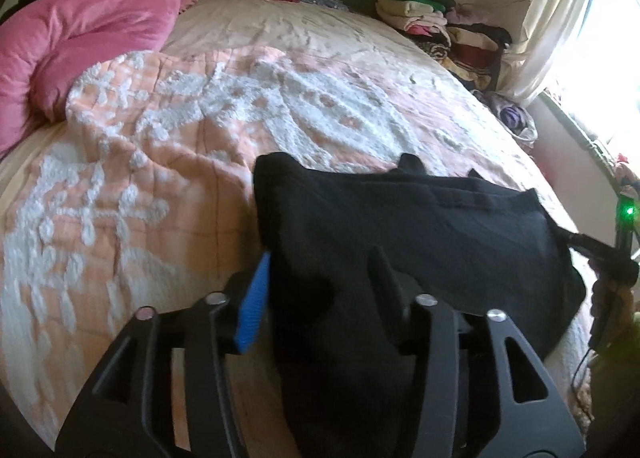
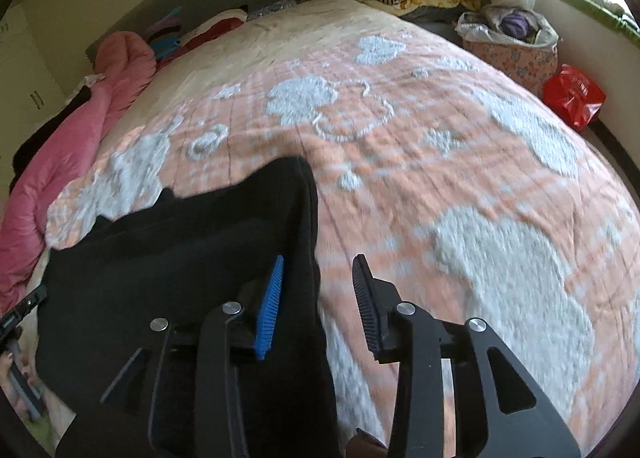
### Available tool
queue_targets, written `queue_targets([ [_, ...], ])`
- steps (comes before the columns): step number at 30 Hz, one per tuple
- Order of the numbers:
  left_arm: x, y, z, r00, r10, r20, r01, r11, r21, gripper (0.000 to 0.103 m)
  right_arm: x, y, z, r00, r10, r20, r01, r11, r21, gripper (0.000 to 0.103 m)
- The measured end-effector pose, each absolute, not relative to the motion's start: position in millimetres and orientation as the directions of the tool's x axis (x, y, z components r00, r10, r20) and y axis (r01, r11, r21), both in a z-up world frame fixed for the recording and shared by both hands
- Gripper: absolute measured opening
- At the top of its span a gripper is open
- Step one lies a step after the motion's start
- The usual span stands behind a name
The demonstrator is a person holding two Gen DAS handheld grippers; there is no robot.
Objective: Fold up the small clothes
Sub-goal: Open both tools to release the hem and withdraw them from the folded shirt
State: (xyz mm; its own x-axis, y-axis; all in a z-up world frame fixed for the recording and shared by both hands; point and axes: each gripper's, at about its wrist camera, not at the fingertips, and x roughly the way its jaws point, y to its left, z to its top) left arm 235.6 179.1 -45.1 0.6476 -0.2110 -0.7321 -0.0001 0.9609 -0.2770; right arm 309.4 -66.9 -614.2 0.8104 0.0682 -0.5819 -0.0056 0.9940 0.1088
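Black garment (image 1: 420,226) lies spread on the peach-and-white bedspread (image 1: 160,162), near its front edge. Your left gripper (image 1: 320,282) has its fingers apart, cloth lying between them. Your right gripper (image 2: 318,298) also stands parted, garment edge beside its blue pad (image 2: 270,306).

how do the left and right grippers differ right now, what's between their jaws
The left gripper has the black garment bunched between its open jaws; the right gripper has only the garment's edge there, mostly peach bedspread showing through. Both stand open, each with one blue pad.
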Motion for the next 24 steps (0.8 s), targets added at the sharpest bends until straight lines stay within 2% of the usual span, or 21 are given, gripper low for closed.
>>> queue_targets([
  [2,227,178,-44,0.643,-0.224,-0.733,0.0,0.956,-0.293,0.055,298,-70,-618,0.799,0.098,-0.593,-0.024,0.991,0.131,0.041],
  [6,208,176,-43,0.626,-0.256,-0.736,-0.011,0.941,-0.337,0.062,275,-75,-624,0.785,0.15,-0.602,-0.056,0.984,0.172,0.041],
  [16,180,170,-63,0.575,-0.296,-0.762,-0.056,0.916,-0.398,0.064,239,-74,-635,0.761,0.191,-0.62,-0.109,0.98,0.168,0.041],
  [19,170,169,-68,0.576,-0.315,-0.754,-0.069,0.901,-0.429,0.063,233,-75,-638,0.757,0.213,-0.618,-0.126,0.975,0.181,0.019],
  [20,168,168,-68,0.576,-0.318,-0.753,-0.067,0.9,-0.431,0.059,231,-75,-638,0.762,0.208,-0.614,-0.125,0.976,0.176,0.013],
  [22,164,162,-68,0.573,-0.318,-0.755,-0.052,0.906,-0.421,0.029,224,-73,-634,0.776,0.2,-0.598,-0.13,0.979,0.16,0.01],
  [24,159,153,-62,0.581,-0.277,-0.765,-0.029,0.932,-0.36,0.021,218,-73,-631,0.789,0.194,-0.583,-0.127,0.98,0.155,0.009],
])
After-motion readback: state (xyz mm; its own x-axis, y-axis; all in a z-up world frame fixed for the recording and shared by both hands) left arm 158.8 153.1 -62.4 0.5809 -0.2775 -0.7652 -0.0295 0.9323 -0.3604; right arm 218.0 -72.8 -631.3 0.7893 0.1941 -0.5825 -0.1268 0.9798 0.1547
